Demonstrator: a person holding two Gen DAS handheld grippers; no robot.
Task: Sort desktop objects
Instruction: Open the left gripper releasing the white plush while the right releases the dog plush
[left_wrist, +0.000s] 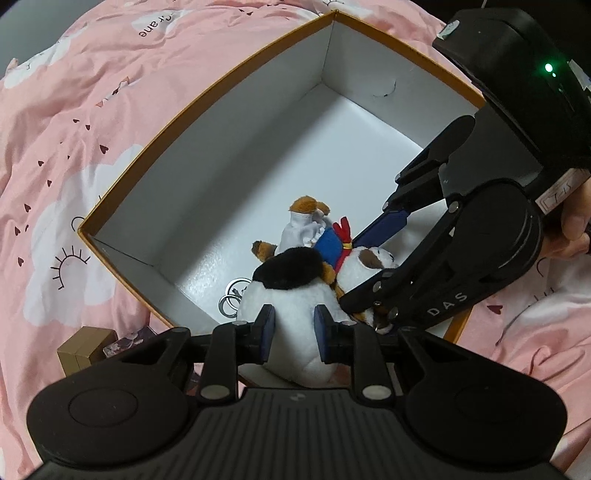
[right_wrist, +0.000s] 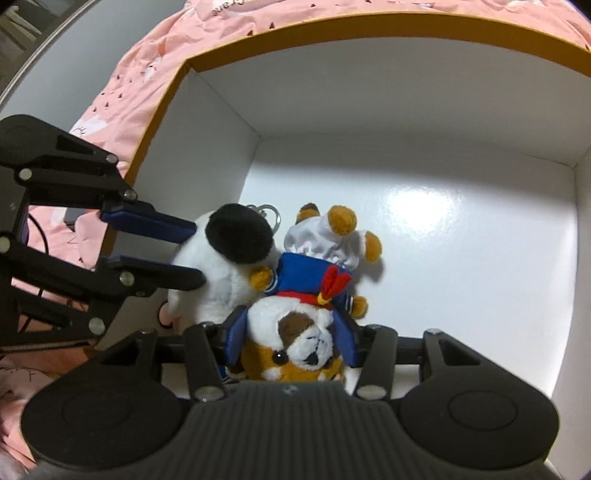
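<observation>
A white plush with a black patch (left_wrist: 291, 295) lies in the near corner of an orange-rimmed white box (left_wrist: 258, 129). My left gripper (left_wrist: 294, 325) is shut on its body, the blue pads pressed into the fur. Beside it lies a brown-and-white dog plush (right_wrist: 295, 332) in a blue sailor suit with a red bow. My right gripper (right_wrist: 291, 336) has its pads against both sides of the dog's head. In the right wrist view the left gripper (right_wrist: 195, 254) comes in from the left onto the white plush (right_wrist: 214, 280). Metal key rings (left_wrist: 231, 301) lie by the white plush.
The box (right_wrist: 369, 29) sits on a pink printed bedcover (left_wrist: 92, 129); most of its white floor is bare. A small brown box (left_wrist: 83, 349) stands outside the near left wall. A person's hand (left_wrist: 576, 229) holds the right gripper (left_wrist: 351, 269).
</observation>
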